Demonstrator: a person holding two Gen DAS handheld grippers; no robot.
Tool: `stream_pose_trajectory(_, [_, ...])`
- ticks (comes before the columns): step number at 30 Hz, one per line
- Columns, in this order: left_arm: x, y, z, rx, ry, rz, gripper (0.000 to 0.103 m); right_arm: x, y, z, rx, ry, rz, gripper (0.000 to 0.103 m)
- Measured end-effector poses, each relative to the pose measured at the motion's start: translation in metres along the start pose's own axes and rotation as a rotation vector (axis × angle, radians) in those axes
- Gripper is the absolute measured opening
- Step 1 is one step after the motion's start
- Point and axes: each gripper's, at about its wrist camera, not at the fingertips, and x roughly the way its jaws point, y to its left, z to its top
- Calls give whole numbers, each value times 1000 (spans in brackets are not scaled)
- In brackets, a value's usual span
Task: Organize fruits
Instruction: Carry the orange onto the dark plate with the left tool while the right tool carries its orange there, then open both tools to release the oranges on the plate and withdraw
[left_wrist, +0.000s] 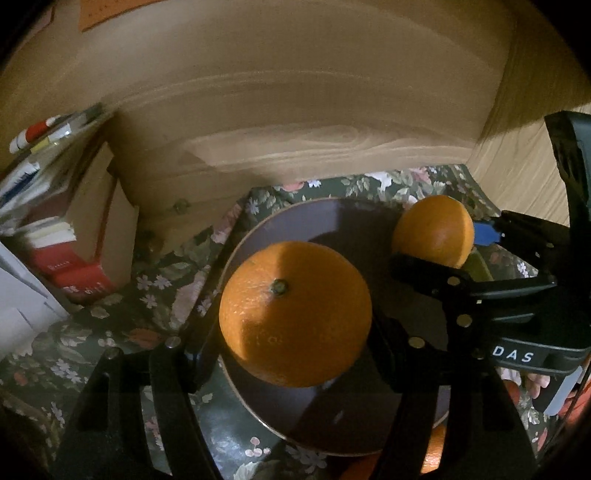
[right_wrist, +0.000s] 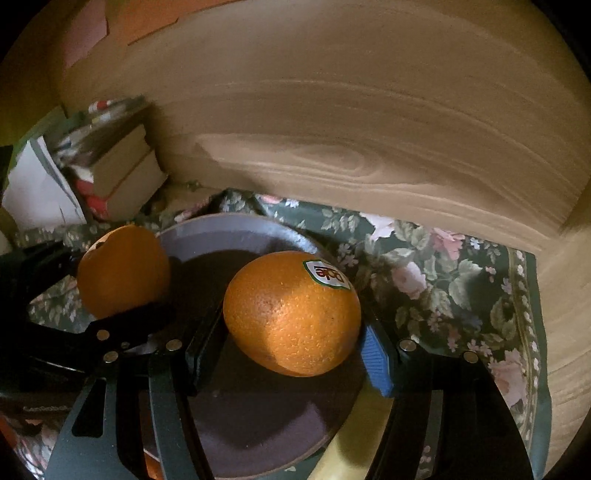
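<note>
Holding two round oranges over the dark purple plate (left_wrist: 325, 218): our left gripper (left_wrist: 295, 332) clamped the stem-end orange (left_wrist: 295, 314), our right gripper (right_wrist: 291, 343) the stickered orange (right_wrist: 291, 314). Next, we judged, lowering and releasing.

Light wooden tabletop with visible grain (right_wrist: 369, 155), bounded at the back by a wall. Covered in the working area by a dark green floral cloth with pink roses and a patterned border (right_wrist: 443, 280). Set directly on the cloth: a round dark purple plate with a thin brown rim (right_wrist: 221, 229), near the cloth's far edge. Beyond the cloth's left end: a stack of red and tan books (left_wrist: 66, 236) with white papers (right_wrist: 37, 192) alongside, blurred
</note>
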Motion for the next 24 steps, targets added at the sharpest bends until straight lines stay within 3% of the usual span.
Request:
stream_pose_trajectory(4, [5, 5, -1, -11, 20, -11, 69, 6, 1, 0, -8, 16, -5, 62])
stream_pose_trajectory(10, [-19, -11, 0, 50, -67, 13, 77, 8, -2, 2, 7, 36, 14, 63])
stream_pose_trajectory(12, [-25, -12, -1, 51, -84, 22, 78, 0, 0, 4, -2, 13, 1, 66])
stream_pose_trajectory(16, [-46, -6, -1, 28, -118, 37, 79, -27, -1, 6, -6, -55, -17, 82])
stream_pose_trajectory(24, [-91, -8, -12, 1, -191, 68, 84, -77, -2, -8, 10, -138, -20, 82])
